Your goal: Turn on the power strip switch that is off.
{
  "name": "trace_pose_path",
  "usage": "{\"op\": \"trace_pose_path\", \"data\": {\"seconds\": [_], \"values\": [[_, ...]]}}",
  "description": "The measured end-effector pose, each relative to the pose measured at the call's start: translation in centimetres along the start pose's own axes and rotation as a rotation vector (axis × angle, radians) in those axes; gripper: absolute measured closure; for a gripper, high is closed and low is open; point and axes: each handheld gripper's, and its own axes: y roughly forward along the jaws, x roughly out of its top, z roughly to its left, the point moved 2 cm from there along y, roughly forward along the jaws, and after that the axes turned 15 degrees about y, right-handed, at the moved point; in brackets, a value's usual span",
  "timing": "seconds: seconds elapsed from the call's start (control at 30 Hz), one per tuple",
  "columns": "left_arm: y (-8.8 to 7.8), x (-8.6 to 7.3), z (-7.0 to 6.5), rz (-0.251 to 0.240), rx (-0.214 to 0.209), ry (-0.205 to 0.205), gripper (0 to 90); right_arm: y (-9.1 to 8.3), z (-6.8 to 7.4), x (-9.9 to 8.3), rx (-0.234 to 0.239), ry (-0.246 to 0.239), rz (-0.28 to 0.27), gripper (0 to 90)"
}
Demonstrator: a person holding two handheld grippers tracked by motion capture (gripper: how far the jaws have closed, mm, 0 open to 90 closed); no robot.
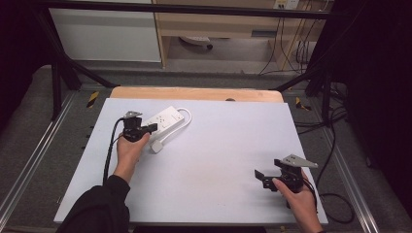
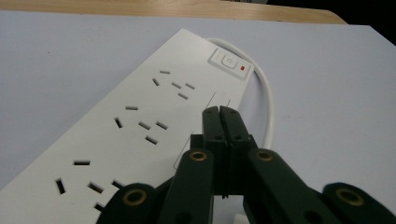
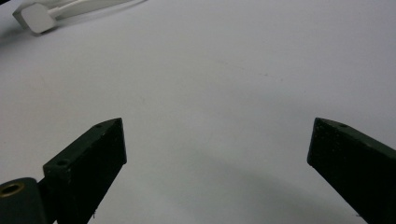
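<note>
A pale grey table (image 1: 209,165) is lying under the high view, its wooden far edge (image 1: 197,93) running along the back and its left, right and near edges dropping off to grey floor and metal rails. The broad middle and near part of the surface is lying bare between the two hands, giving open room for moving; the occupied corner is the far left. There a white power strip (image 1: 166,119) is lying flat and slantwise, its switch end pointing toward the far side, with its white cord (image 1: 183,116) looping round that end and running back to a white plug (image 1: 156,146) resting on the table near the left hand (image 1: 130,150). The left gripper (image 1: 151,127) is sitting at the strip's near end; in the left gripper view its jaws are pressing together, tip against tip, with nothing between them, and the tips are hovering over the strip's face (image 2: 140,121), pointing toward the switch (image 2: 230,61). Whether they are touching the casing cannot be told. The right gripper (image 1: 259,175) is resting near the table's right edge, well apart from the strip, its jaws standing wide over bare table with nothing between them.
</note>
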Motion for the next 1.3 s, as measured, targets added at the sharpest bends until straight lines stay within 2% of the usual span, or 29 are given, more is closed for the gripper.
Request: {"op": "trace_pose_path", "data": {"seconds": [0.47,0.7,0.93,1.3], "values": [[1.1,-0.3,0.4,-0.005,0.000,-0.029,89.9,0.0,0.0,0.0,-0.002,0.005,0.001,5.0],[1.7,-0.5,0.5,0.001,0.004,-0.028,90.0,-0.1,-0.1,0.0,-0.002,0.008,0.002,4.9],[1.9,-0.2,0.2,0.003,0.011,-0.002,90.0,0.0,-0.1,-0.1,-0.003,0.009,0.000,4.9],[2.1,-0.3,0.3,0.014,0.022,0.006,90.0,0.0,-0.1,-0.1,0.000,0.009,0.001,4.9]]}}
